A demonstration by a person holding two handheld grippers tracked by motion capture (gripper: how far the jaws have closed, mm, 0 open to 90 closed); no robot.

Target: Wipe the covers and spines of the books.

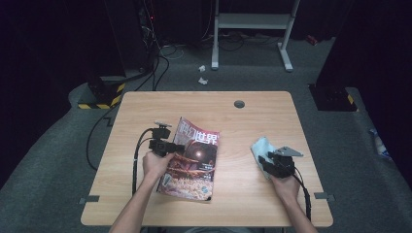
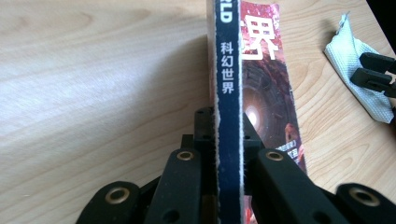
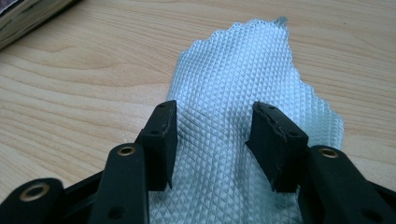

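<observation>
Two hand-held grippers: our left hand-held gripper pinches the magazine by its spine; our right hand-held gripper, jaws wide, straddles the paper towel lying far-right on the counter.

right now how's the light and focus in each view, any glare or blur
High view: table evenly lit, room around it dark, slightly soft. Left gripper view: magazine spine sharp, pale glare on the wood at left. Right gripper view: cloth weave crisp, jaws throw soft shadows on it.
</observation>
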